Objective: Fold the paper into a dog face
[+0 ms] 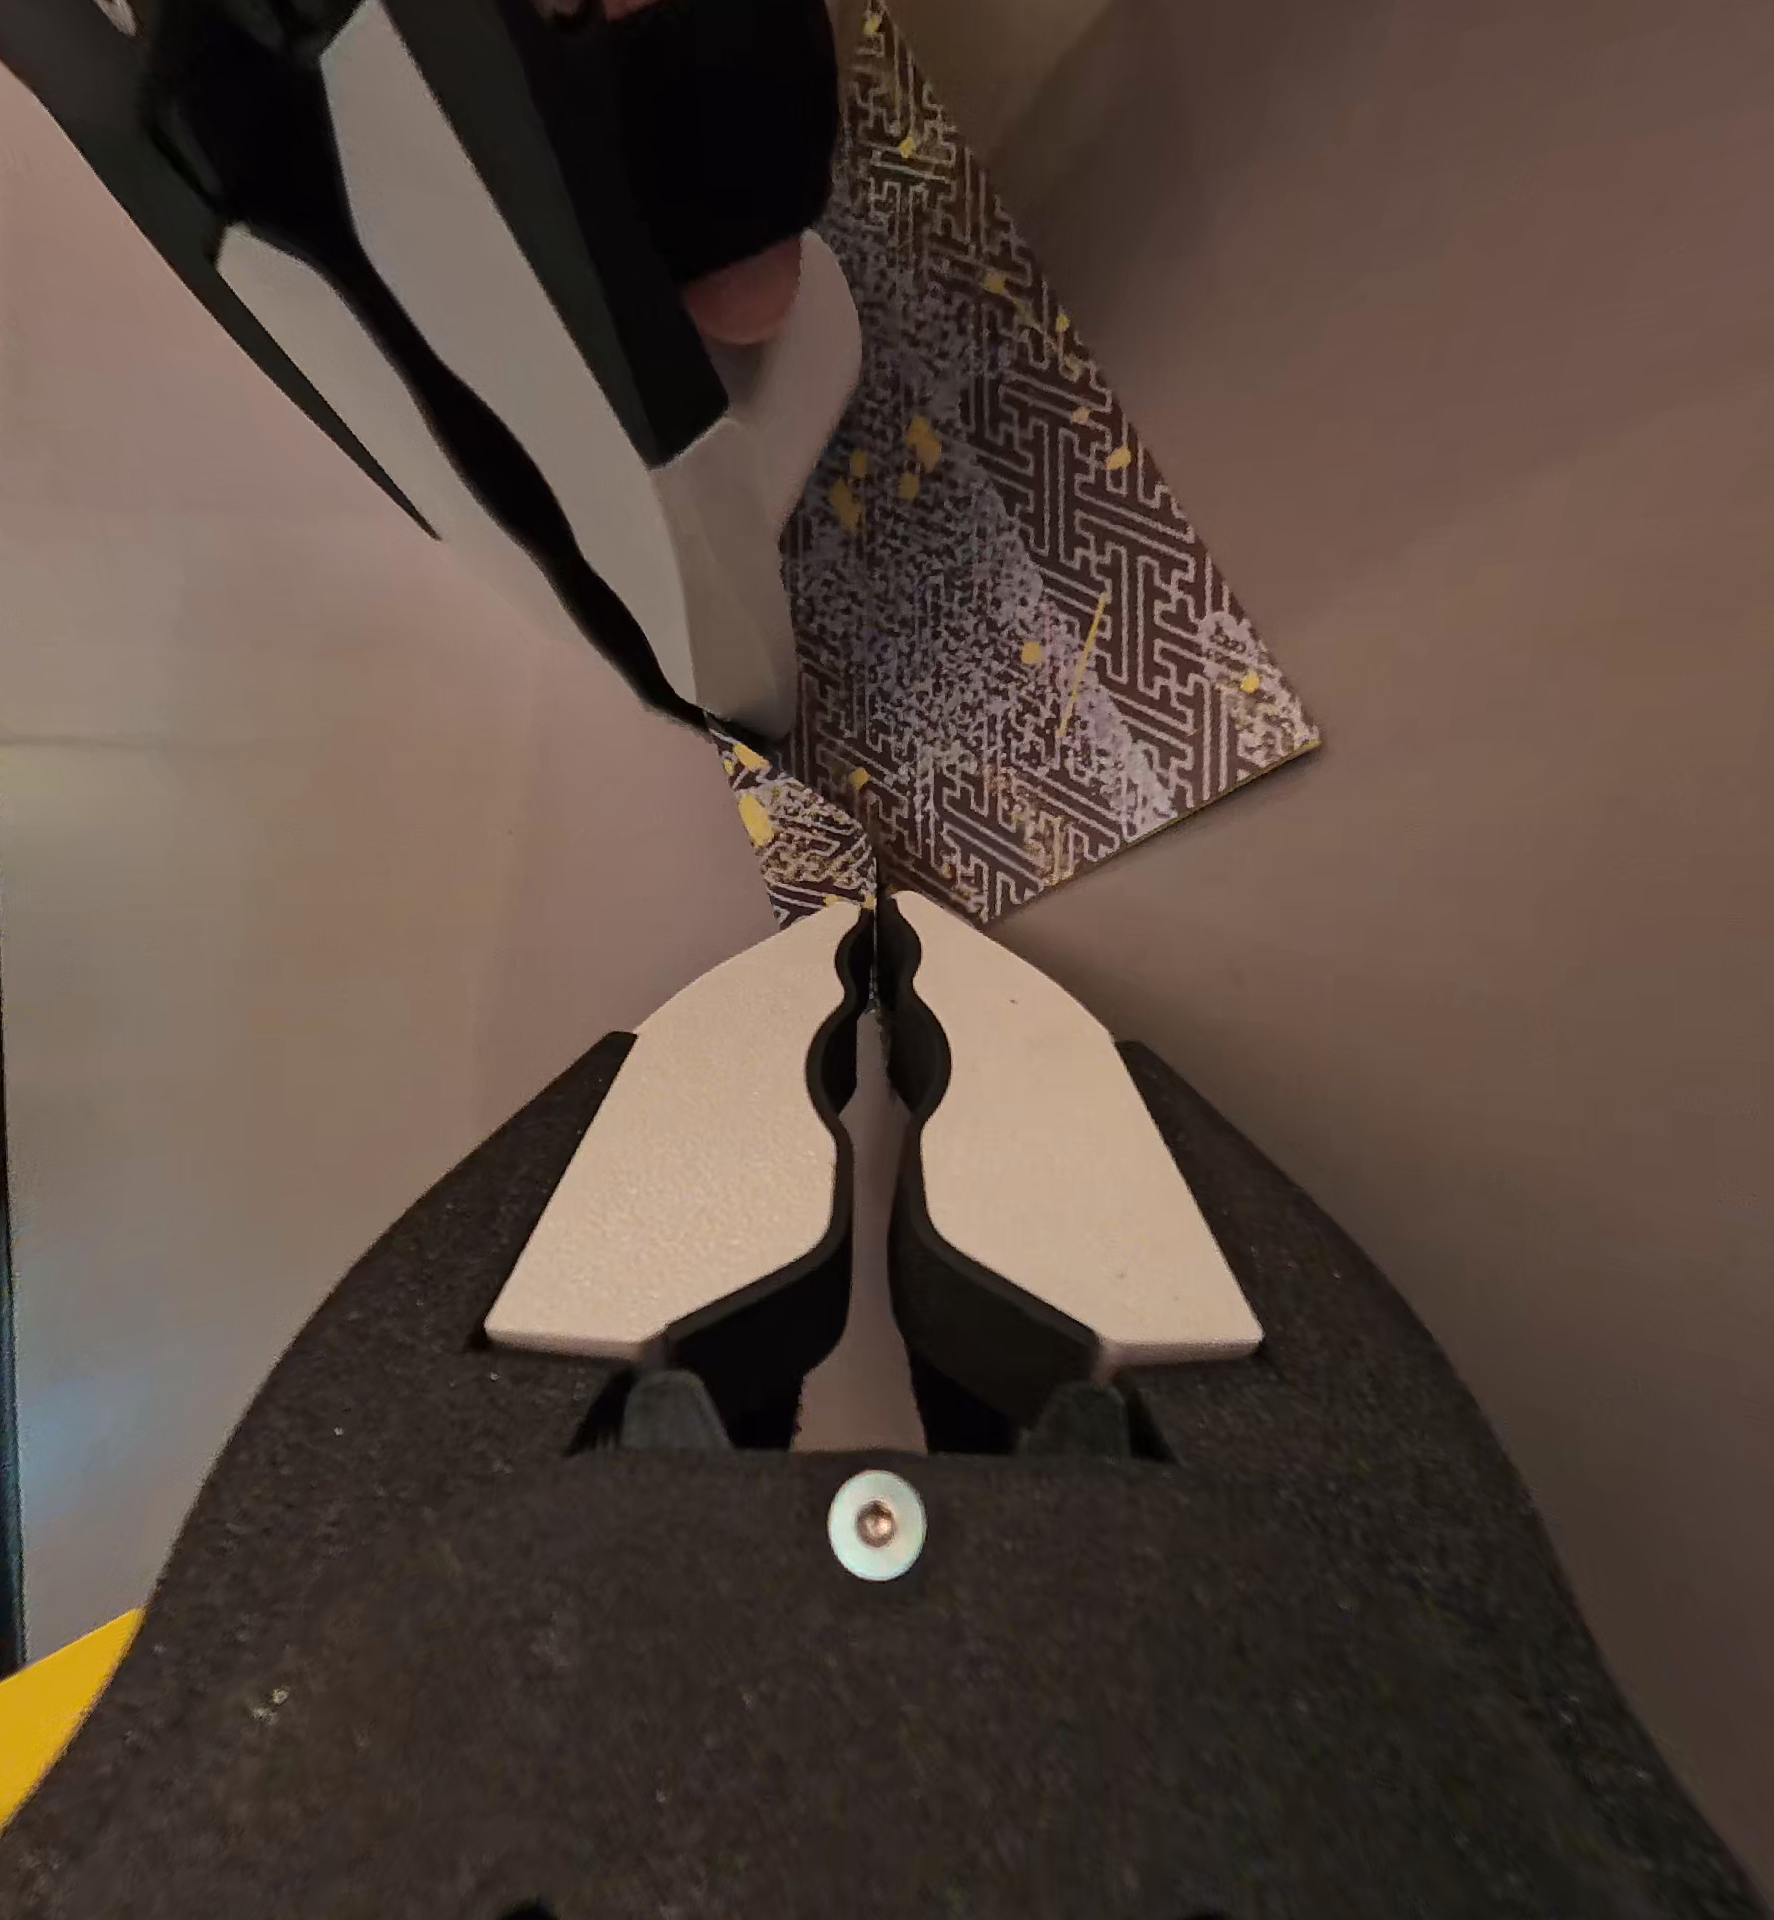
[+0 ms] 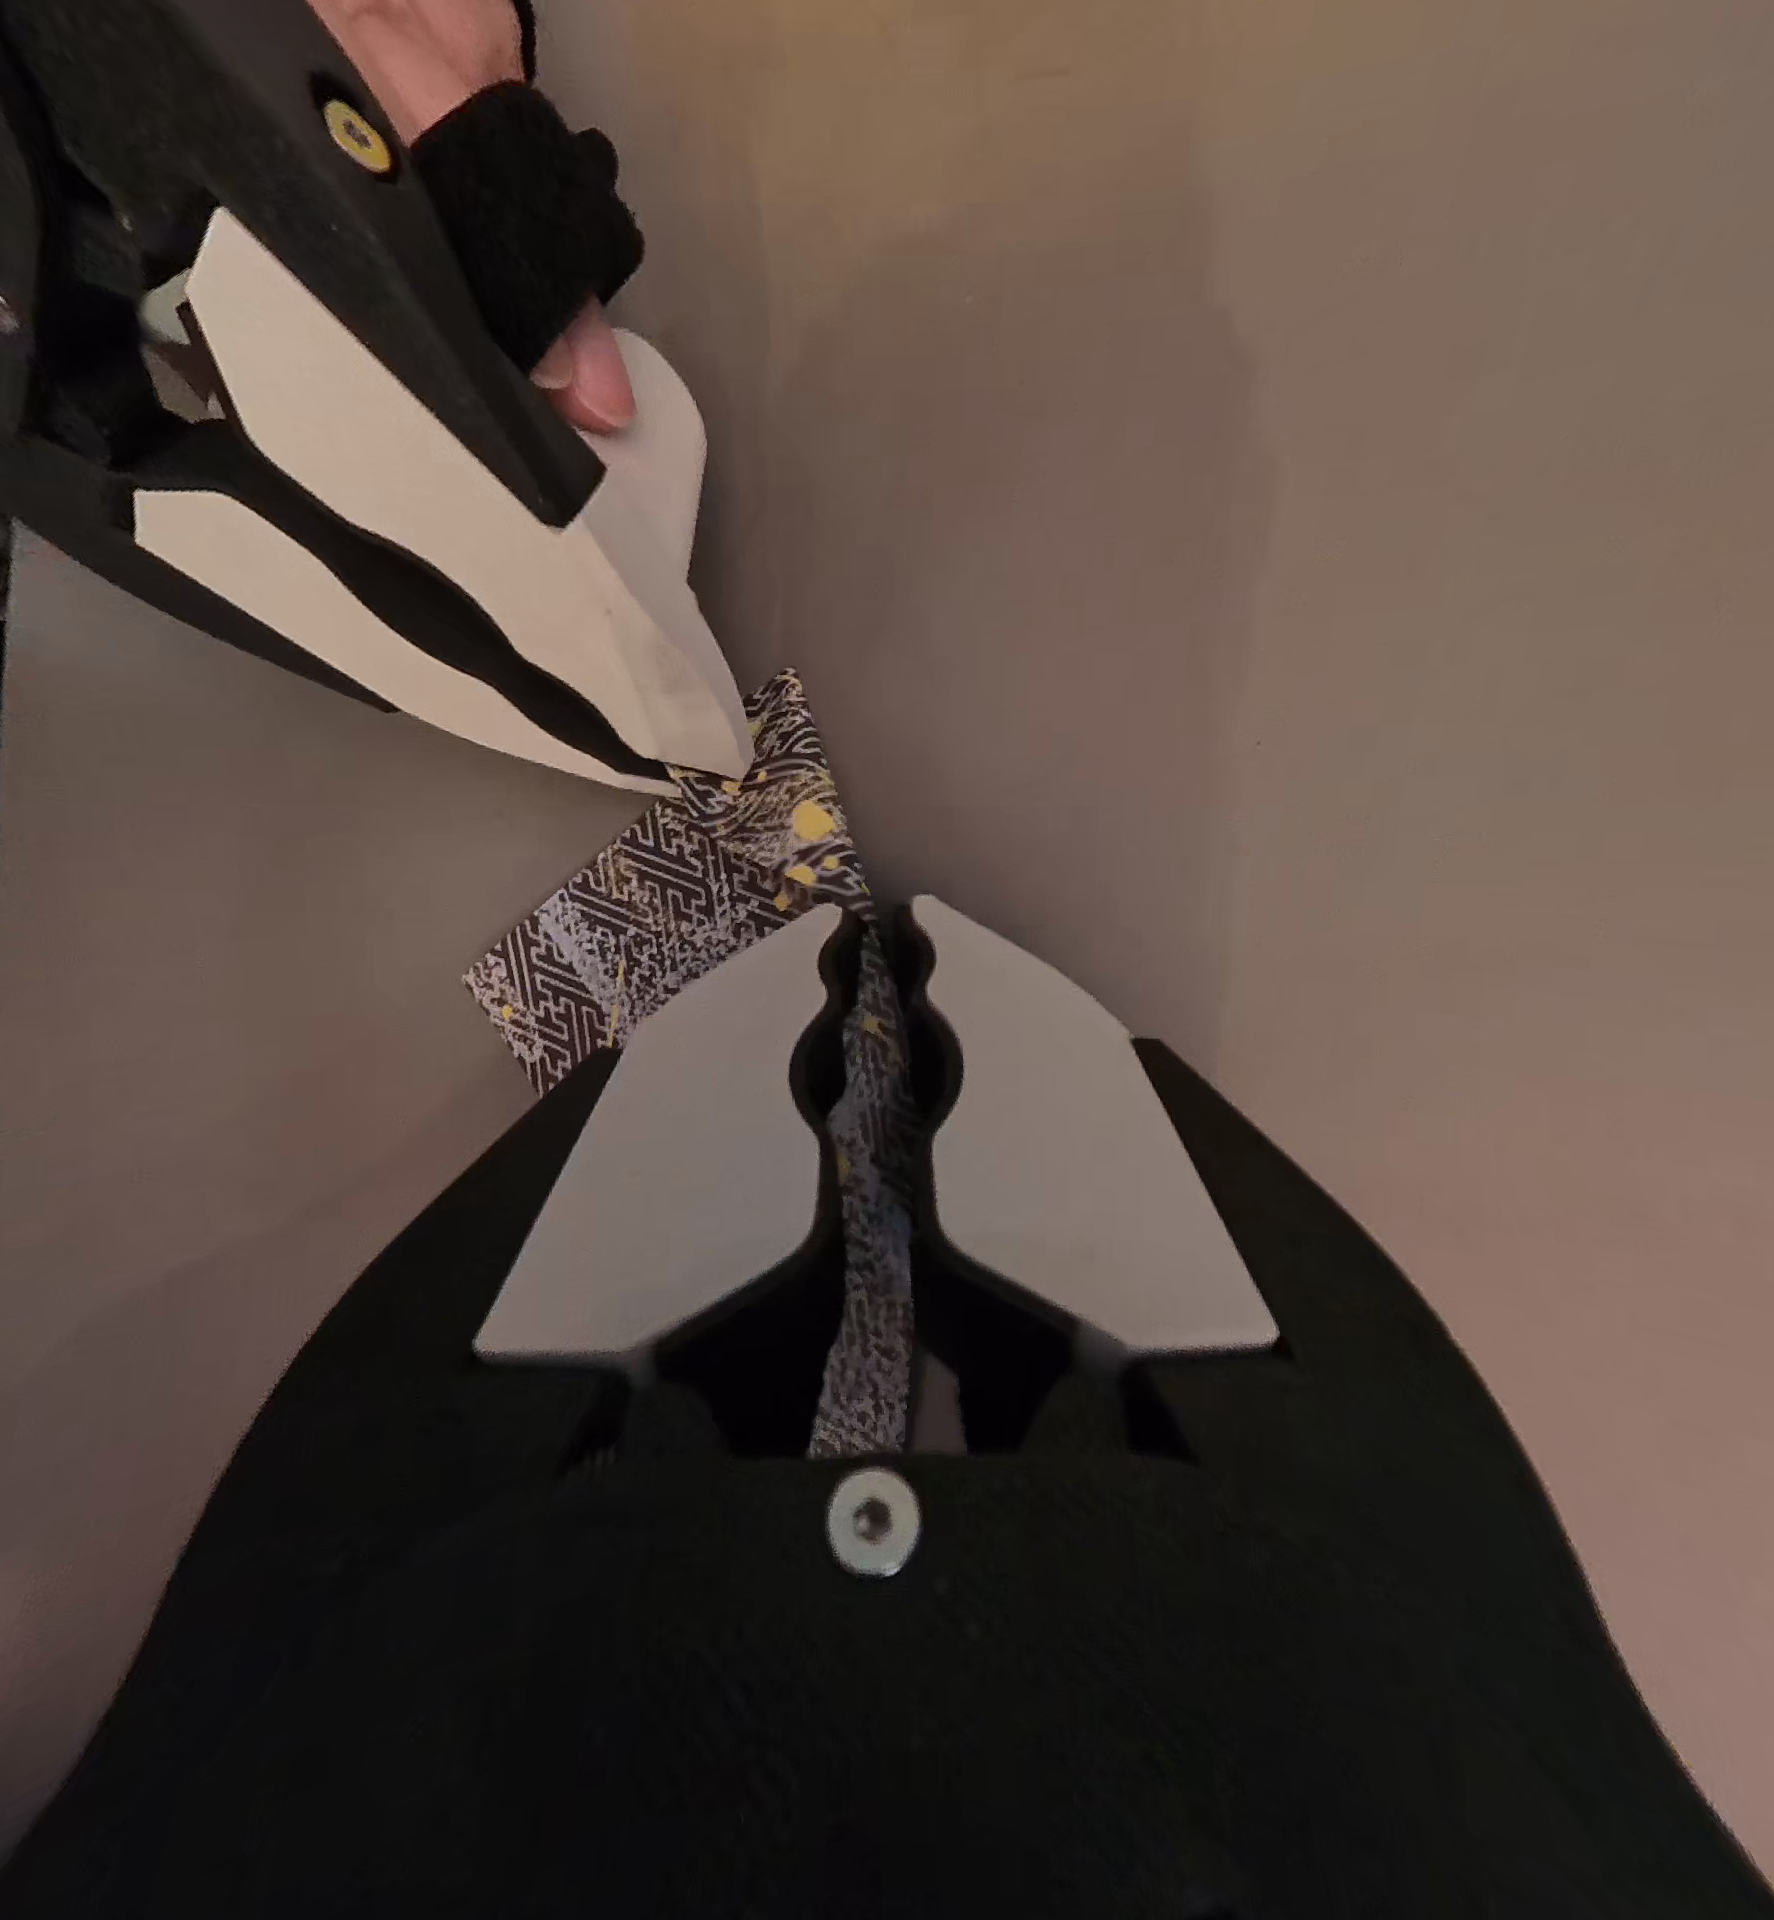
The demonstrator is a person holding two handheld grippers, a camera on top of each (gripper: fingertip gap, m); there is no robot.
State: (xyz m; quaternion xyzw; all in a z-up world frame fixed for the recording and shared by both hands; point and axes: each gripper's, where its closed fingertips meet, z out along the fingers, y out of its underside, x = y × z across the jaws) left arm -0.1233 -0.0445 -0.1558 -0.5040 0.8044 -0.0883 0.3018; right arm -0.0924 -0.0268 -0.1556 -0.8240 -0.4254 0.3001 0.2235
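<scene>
Left wrist view: yellow sheet (image 1: 21, 1756) beside gripper (image 1: 878, 914).

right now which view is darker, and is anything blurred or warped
Right wrist view is darker: the right gripper body is nearly black, with a warm glow on the wall at top. Left wrist view is more evenly lit, with the paper pattern sharp; only the other gripper at upper left looks soft. Both views bend straight edges near the borders, a wide-angle effect.

Both the left gripper (image 1: 878, 914) and right gripper (image 2: 878, 914) are pinched closed, tips near together.
</scene>
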